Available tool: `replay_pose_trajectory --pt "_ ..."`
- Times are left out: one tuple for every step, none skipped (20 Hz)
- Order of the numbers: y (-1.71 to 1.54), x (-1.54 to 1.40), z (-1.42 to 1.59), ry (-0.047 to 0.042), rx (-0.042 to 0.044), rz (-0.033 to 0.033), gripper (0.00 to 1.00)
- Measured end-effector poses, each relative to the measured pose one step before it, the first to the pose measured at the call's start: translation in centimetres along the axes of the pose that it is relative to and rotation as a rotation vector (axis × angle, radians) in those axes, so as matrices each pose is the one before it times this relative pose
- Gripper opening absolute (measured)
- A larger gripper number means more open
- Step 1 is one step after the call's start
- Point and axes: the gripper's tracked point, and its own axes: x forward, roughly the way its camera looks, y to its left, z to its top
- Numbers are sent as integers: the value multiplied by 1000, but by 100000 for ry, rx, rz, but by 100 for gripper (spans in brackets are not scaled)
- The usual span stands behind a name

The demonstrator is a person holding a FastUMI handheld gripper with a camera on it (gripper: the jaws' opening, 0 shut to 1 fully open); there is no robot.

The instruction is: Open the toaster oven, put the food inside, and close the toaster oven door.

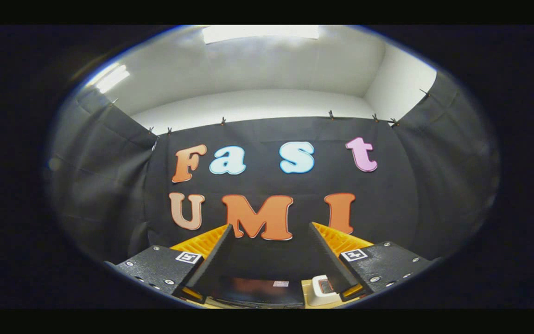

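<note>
My gripper [270, 228] stands open, its two fingers [216, 253] wide apart with nothing between them, pointed at the black cloth wall of the booth. Low between the fingers I see the dark top of the toaster oven [260, 291], below the fingertips. Just to its right, by the right finger, sits a small white dish [319, 290] with something reddish in it, partly hidden by that finger.
Black cloth walls [100, 185] close the booth on three sides, clipped along their upper edge. A pale tabletop [307, 285] shows beside the oven. White ceiling and lights are above.
</note>
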Motion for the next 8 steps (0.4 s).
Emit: replay_pose_trajectory --pt "10 -119 -25 -282 271 219 94" --pt "121 -174 -81 415 718 595 94" --pt "67 51 -292 378 911 100 95" --pt "-63 258 -145 639 677 -380 95" --pt "-289 114 -241 541 474 -559 96" --pt "-62 254 -305 808 284 -341 96" --pt "37 126 -388 918 409 -234 97" --pt "36 60 -273 656 389 222 97"
